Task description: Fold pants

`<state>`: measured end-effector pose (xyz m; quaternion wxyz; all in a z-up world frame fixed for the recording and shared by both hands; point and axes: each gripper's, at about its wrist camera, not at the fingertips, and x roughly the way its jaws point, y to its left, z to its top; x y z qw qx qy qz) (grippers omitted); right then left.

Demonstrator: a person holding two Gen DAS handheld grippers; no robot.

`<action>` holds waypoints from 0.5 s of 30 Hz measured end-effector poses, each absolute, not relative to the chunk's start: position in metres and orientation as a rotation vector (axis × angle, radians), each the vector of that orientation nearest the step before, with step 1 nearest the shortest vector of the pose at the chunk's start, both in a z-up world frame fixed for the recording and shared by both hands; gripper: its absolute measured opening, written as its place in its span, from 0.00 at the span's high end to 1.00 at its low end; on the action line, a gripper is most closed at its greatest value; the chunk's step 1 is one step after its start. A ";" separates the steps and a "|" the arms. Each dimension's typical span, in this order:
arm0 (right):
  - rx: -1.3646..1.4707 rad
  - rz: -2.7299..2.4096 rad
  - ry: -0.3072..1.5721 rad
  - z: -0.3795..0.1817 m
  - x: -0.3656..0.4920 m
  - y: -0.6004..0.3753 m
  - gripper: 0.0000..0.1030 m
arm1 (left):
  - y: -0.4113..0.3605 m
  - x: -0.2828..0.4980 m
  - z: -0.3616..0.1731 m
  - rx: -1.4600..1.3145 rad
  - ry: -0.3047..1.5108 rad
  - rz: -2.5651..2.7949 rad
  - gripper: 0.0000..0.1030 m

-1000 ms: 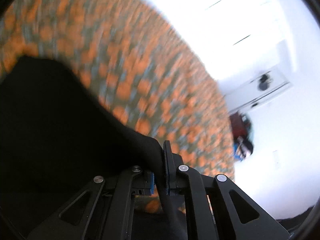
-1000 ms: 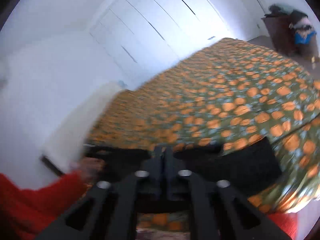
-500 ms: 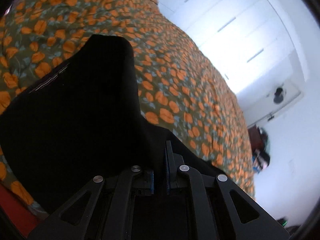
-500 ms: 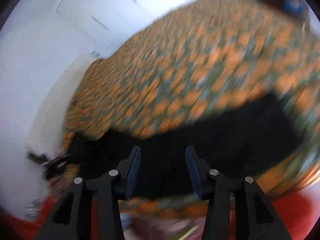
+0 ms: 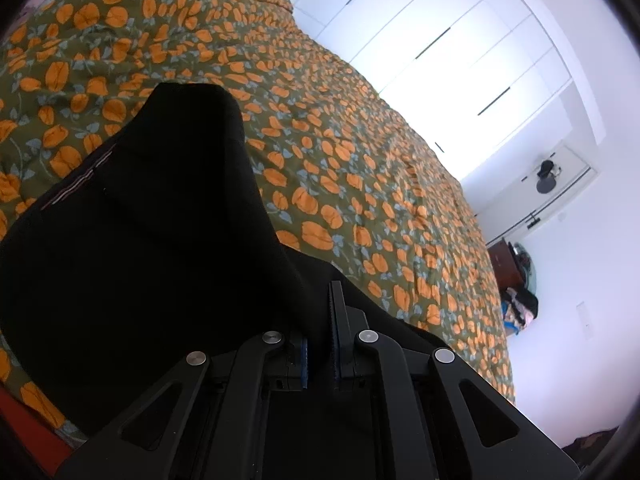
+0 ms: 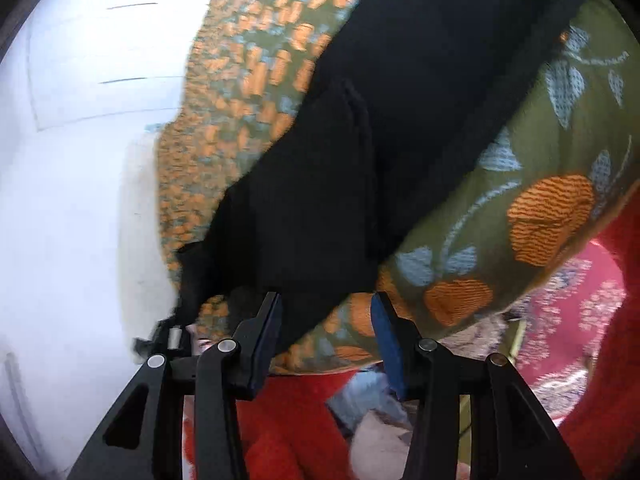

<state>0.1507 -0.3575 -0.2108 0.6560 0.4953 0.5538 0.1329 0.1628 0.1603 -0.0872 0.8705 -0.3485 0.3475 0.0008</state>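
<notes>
Left gripper (image 5: 320, 344) is pinched tight on a ridge of the black pants (image 5: 152, 240), its jaws nearly touching with the cloth running up between them. A second ago the right gripper (image 6: 326, 320) was closed on the same garment; half a second ago its jaws had parted, and now they stand wide apart with nothing between them, hovering just over the near edge of the pants (image 6: 312, 208). That release probably means one fold has been laid down and the right side is free to take a new hold, while the left anchors its end. The left view has also gone from blurred to sharp, so that hand has settled.

The pants lie on the orange-flowered bedspread (image 5: 340, 168), folded into a thick dark slab close to the bed's near edge (image 6: 480, 240), where the spread rolls down toward the person's red clothing (image 6: 280, 440). Beyond the garment the bedspread stretches bare toward the white wardrobe doors (image 5: 460, 60), leaving ample room to fold away from the edge.
</notes>
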 end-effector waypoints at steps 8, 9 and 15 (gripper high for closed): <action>1.235 0.283 1.172 -0.210 0.144 -0.362 0.54 | 0.162 0.164 -0.087 -0.733 0.725 0.004 0.94; 1.241 0.278 1.158 -0.208 0.143 -0.363 0.54 | 0.161 0.164 -0.087 -0.732 0.726 0.003 0.94; 1.282 0.299 1.116 -0.211 0.151 -0.362 0.54 | 0.161 0.164 -0.088 -0.734 0.729 0.003 0.94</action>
